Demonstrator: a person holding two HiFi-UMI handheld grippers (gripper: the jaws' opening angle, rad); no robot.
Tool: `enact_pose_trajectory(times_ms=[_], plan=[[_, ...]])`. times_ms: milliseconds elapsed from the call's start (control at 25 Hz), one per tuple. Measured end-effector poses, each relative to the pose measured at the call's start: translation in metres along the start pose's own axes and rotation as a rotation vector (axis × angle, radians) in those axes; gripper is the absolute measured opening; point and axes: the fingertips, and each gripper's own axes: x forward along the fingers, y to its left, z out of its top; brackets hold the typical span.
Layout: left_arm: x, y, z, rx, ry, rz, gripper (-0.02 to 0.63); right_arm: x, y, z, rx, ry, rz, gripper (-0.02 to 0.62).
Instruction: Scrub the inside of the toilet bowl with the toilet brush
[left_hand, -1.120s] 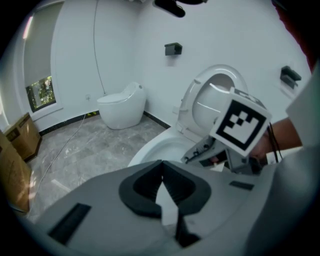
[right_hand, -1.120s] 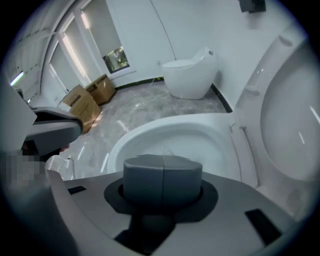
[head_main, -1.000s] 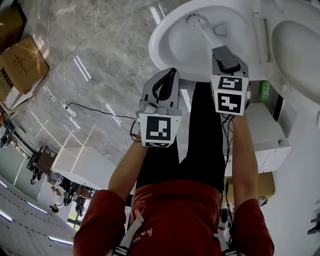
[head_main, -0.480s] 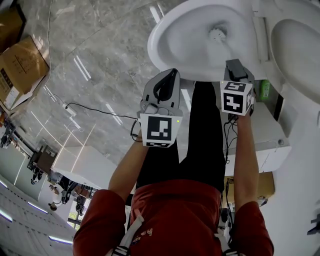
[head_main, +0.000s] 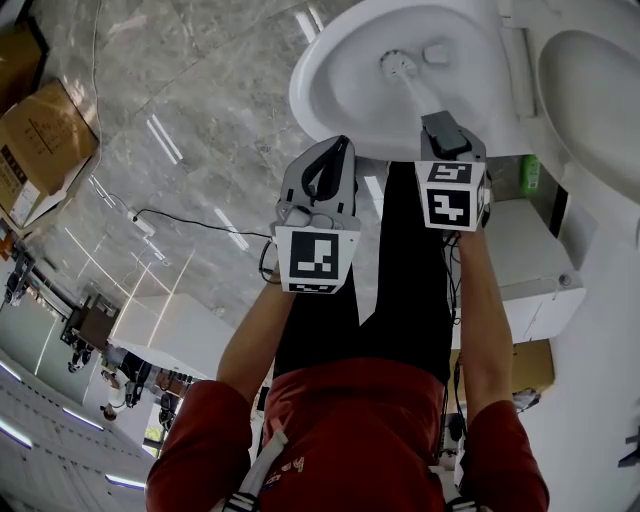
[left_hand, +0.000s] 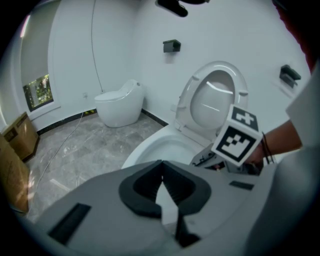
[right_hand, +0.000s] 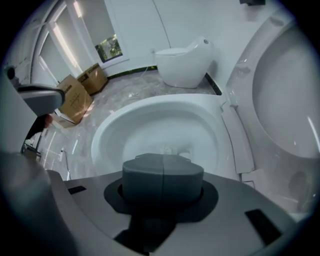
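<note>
The white toilet bowl (head_main: 330, 80) fills the top of the head view, its lid (head_main: 590, 90) raised to the right. Inside the bowl, the white toilet brush (head_main: 398, 66) has its head low near the drain. Its handle runs back into my right gripper (head_main: 440, 122), which is shut on it over the bowl's near rim. From the right gripper view, the shut right gripper (right_hand: 162, 172) hides the handle and only bristles (right_hand: 172, 149) show past it. My left gripper (head_main: 345, 147) hangs left of the bowl, shut and holding nothing. Its closed tips (left_hand: 161, 167) touch in the left gripper view.
A second toilet (left_hand: 117, 102) stands against the far wall. Cardboard boxes (head_main: 40, 120) sit on the marble floor at the left, and a black cable (head_main: 190, 220) trails across it. A white cabinet (head_main: 525, 270) and a green bottle (head_main: 529, 176) lie right of the bowl.
The brush head swept right across the bowl, then back left toward the middle. My right gripper followed the same swing. The left gripper stayed put.
</note>
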Motion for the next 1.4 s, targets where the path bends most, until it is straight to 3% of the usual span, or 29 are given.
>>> enact_pose_trajectory(times_ms=[280, 440, 480, 520, 640, 680, 720, 760, 800, 960, 1000, 1040, 1080, 1120, 1280, 1400], plan=[[0.000, -0.004, -0.001, 0.013, 0.004, -0.006, 0.002, 0.050, -0.060, -0.001, -0.094, 0.059, -0.161, 0.149], [-0.001, -0.008, -0.003, 0.020, 0.008, -0.010, 0.002, 0.084, -0.070, -0.002, -0.212, 0.105, -0.198, 0.149], [-0.001, -0.007, -0.004, 0.022, 0.010, -0.008, 0.002, 0.087, -0.068, 0.001, -0.171, 0.111, -0.197, 0.149], [-0.002, -0.006, -0.005, 0.021, 0.011, -0.005, 0.002, 0.089, -0.069, 0.002, -0.037, 0.112, -0.187, 0.149], [-0.005, -0.003, -0.007, 0.013, 0.010, 0.005, 0.002, 0.087, -0.085, -0.008, 0.695, 0.090, -0.113, 0.147], [-0.006, -0.002, -0.007, 0.011, 0.007, 0.007, 0.002, 0.085, -0.090, -0.011, 0.858, 0.084, -0.093, 0.147], [-0.007, -0.001, -0.006, 0.010, 0.004, 0.009, 0.002, 0.083, -0.094, -0.011, 0.903, 0.085, -0.089, 0.147], [-0.008, 0.000, -0.005, 0.010, 0.001, 0.012, 0.002, 0.081, -0.095, -0.008, 0.825, 0.092, -0.098, 0.147], [-0.009, 0.001, -0.004, 0.010, -0.003, 0.015, 0.002, 0.081, -0.093, -0.003, 0.651, 0.100, -0.115, 0.147], [-0.015, 0.001, 0.011, 0.017, -0.026, 0.022, 0.002, 0.095, -0.068, 0.008, -0.321, 0.138, -0.181, 0.152], [-0.019, 0.001, 0.017, 0.022, -0.034, 0.022, 0.002, 0.096, -0.064, 0.006, -0.492, 0.158, -0.198, 0.152], [-0.023, 0.001, 0.024, 0.028, -0.044, 0.022, 0.002, 0.095, -0.062, 0.004, -0.588, 0.170, -0.209, 0.152], [-0.028, 0.001, 0.033, 0.035, -0.054, 0.022, 0.002, 0.091, -0.062, 0.004, -0.601, 0.172, -0.211, 0.150], [-0.034, 0.003, 0.043, 0.041, -0.067, 0.025, 0.002, 0.085, -0.063, 0.006, -0.541, 0.164, -0.205, 0.150], [-0.067, 0.018, 0.084, 0.046, -0.125, 0.059, 0.002, 0.028, -0.057, 0.011, -0.082, 0.062, -0.134, 0.149], [-0.096, 0.017, 0.121, 0.035, -0.183, 0.079, 0.002, -0.044, -0.044, 0.005, 0.094, -0.038, -0.086, 0.148]])
